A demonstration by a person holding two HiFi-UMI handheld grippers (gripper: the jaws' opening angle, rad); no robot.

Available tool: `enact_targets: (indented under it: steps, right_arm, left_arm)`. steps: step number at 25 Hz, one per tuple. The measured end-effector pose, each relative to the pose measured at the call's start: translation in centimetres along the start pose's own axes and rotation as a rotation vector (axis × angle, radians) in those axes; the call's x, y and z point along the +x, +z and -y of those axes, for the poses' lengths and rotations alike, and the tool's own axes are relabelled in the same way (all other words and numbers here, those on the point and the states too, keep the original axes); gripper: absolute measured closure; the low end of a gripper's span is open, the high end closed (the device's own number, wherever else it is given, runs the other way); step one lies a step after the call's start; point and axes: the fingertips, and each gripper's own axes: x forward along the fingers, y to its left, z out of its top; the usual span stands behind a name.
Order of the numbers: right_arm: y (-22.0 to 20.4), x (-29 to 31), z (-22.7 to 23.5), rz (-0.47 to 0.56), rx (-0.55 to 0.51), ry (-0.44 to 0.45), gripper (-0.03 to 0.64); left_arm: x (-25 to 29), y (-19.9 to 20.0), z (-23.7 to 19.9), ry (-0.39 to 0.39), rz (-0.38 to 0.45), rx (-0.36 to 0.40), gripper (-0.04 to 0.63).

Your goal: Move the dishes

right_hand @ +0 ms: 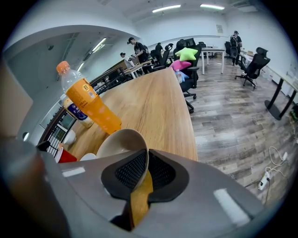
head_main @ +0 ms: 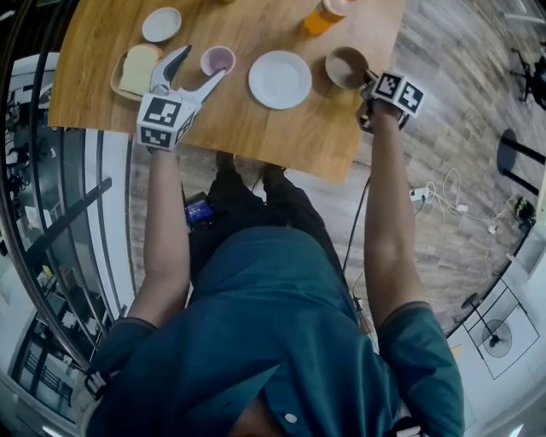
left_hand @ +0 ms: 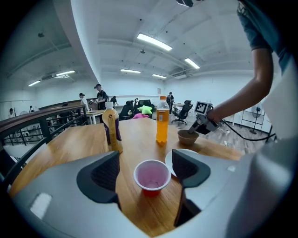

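A wooden table (head_main: pixel 256 119) fills the top of the head view; a person in a teal shirt (head_main: pixel 256 341) stands at its near edge with both arms stretched out over it.

The left gripper (left_hand: pixel 145 171) is held over the table's left part with its jaws spread wide; a pink cup (left_hand: pixel 152 175) stands on the wood between the pads, with a gap on either side, so nothing is gripped. The right gripper (right_hand: pixel 146 169) is at the table's right part with its jaws pinched together on the near rim of a beige bowl (right_hand: pixel 122 142), one pad inside the wall and one outside; from the left gripper view the bowl looks to rest on the table.

A white plate (head_main: pixel 280 79) lies between cup and bowl, apart from both; a wooden tray (head_main: pixel 115 83) with a slice of bread (head_main: pixel 138 68) lies just left of the left gripper; an orange drink bottle (right_hand: pixel 91 104) stands upright just beyond the bowl; a second bottle with a purple label (left_hand: pixel 111 128) stands further back, left of the orange one; a small white saucer (head_main: pixel 161 24) sits beyond the tray.
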Motion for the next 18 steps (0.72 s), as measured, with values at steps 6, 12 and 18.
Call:
enact_targets:
  steps: [6, 12, 18]
  right_arm:
    - [0.3, -0.2, 0.2, 0.011, -0.01, -0.025, 0.588]
    - [-0.4, -0.5, -0.3, 0.01, -0.021, -0.043, 0.586]
    - [-0.5, -1.9, -0.3, 0.017, -0.041, -0.06, 0.583]
  left_arm:
    - [-1.4, 1.3, -0.7, 0.019, 0.021, 0.018, 0.247]
    - [-3.8, 2.2, -1.1, 0.022, 0.051, 0.034, 0.25]
    - [-5.6, 3.4, -1.0, 0.029, 0.057, 0.045, 0.255]
